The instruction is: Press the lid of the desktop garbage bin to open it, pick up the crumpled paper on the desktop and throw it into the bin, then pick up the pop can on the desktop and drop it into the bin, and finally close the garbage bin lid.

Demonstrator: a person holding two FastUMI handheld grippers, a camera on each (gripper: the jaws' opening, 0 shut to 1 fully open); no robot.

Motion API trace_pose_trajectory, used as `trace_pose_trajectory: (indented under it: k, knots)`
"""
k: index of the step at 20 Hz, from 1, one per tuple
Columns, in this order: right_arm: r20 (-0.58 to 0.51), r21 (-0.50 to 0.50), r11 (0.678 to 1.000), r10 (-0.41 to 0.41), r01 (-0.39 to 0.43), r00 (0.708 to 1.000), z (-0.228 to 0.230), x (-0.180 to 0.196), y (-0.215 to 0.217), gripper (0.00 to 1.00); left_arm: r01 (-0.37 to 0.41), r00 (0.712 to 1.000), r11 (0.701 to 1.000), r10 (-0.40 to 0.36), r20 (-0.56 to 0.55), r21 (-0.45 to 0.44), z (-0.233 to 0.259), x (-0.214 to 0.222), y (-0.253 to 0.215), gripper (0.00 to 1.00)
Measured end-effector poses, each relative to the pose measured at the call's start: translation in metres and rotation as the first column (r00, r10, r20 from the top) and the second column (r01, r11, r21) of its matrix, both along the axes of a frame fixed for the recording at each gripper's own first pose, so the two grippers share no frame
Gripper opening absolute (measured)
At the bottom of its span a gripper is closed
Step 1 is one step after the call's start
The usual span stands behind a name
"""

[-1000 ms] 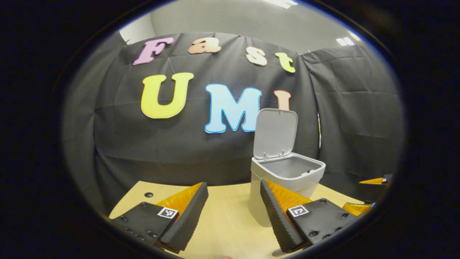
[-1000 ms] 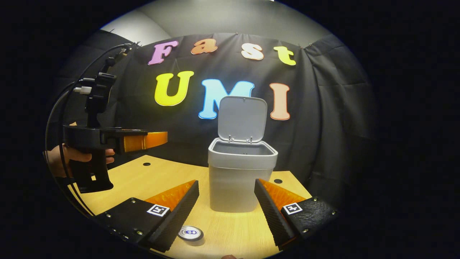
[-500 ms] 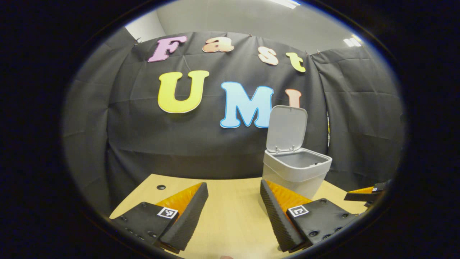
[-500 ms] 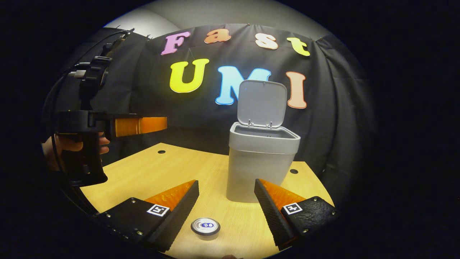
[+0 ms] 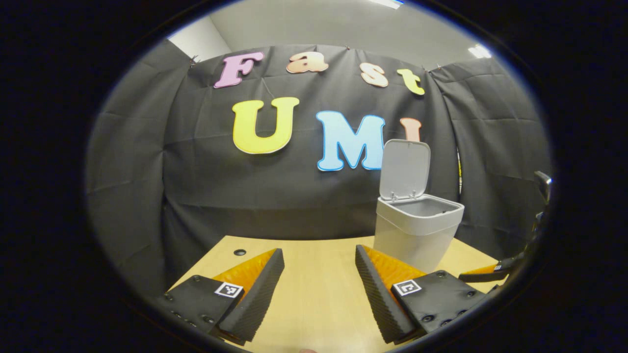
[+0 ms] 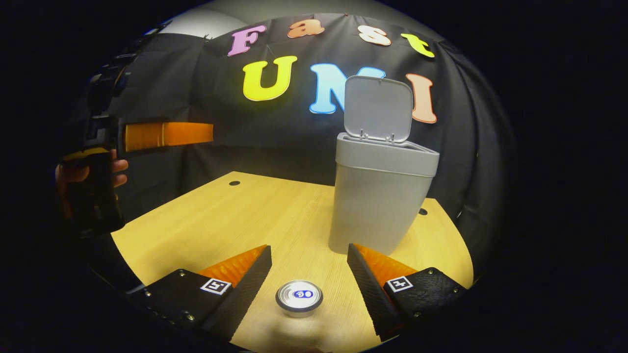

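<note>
The grey bin [image 6: 381, 196] stood on the wooden table [image 6: 235, 215] with its lid [image 6: 378, 109] swung up and back against the black cloth wall [image 5: 245, 196]. In the left gripper view the bin [image 5: 417, 230] sat at about two o'clock from the fingers, and its rim was low enough to look over, but what lay inside could not be made out; only plain grey inner wall showed. In the right gripper view the rim stood above eye level, so the inside was hidden altogether.

The can [image 6: 299, 297] stood upright on the table, seen from above as a round silver top with a small blue mark. It sat between the fingers of the right gripper [image 6: 309, 284], nearer the bottom of that view, at about seven o'clock from the bin and well apart from it. The right gripper's jaws were spread wide, touching nothing.

The left gripper [image 5: 319, 289] was likewise spread wide and held nothing, with bare table between its fingers.

The right gripper view took in the left gripper [image 6: 162, 135] from the side at about ten o'clock, held above the table's far-left edge by a hand [image 6: 73, 174]. The left gripper view caught a sliver of the right gripper [image 5: 495, 270] at about four o'clock.
</note>
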State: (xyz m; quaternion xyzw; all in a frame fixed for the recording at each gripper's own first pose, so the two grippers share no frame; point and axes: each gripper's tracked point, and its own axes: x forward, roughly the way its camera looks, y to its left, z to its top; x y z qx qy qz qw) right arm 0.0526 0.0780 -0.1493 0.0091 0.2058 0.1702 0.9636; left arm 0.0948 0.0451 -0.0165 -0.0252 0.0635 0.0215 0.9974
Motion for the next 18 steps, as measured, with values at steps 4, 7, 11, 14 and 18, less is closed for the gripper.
trace_pose_trajectory:
  k: [4,7,11,14,18]
  knots:
    - [-0.083,-0.002,1.0,0.017,-0.017,0.996,-0.029,-0.003,0.005,0.99,-0.024,1.0,1.0,0.024,-0.006,0.013,-0.006,-0.01,0.007,1.0]
    - [-0.14,0.003,1.0,0.03,-0.03,0.99,-0.05,-0.011,0.008,0.99,-0.044,0.999,0.999,0.044,-0.01,0.002,-0.007,-0.015,0.012,0.95]
    - [-0.205,-0.005,0.999,0.036,-0.037,0.978,-0.076,-0.017,0.007,0.99,-0.046,0.999,0.999,0.046,-0.027,0.004,-0.012,-0.015,0.013,1.0]
    - [-0.234,-0.009,0.999,0.04,-0.043,0.972,-0.087,-0.017,0.009,0.99,-0.042,0.999,0.999,0.042,-0.03,0.005,-0.012,-0.015,0.011,0.95]
    - [-0.247,-0.025,0.999,0.037,-0.045,0.968,-0.097,-0.019,0.009,0.99,-0.035,0.999,0.999,0.035,-0.034,0.007,-0.014,-0.014,0.006,0.95]
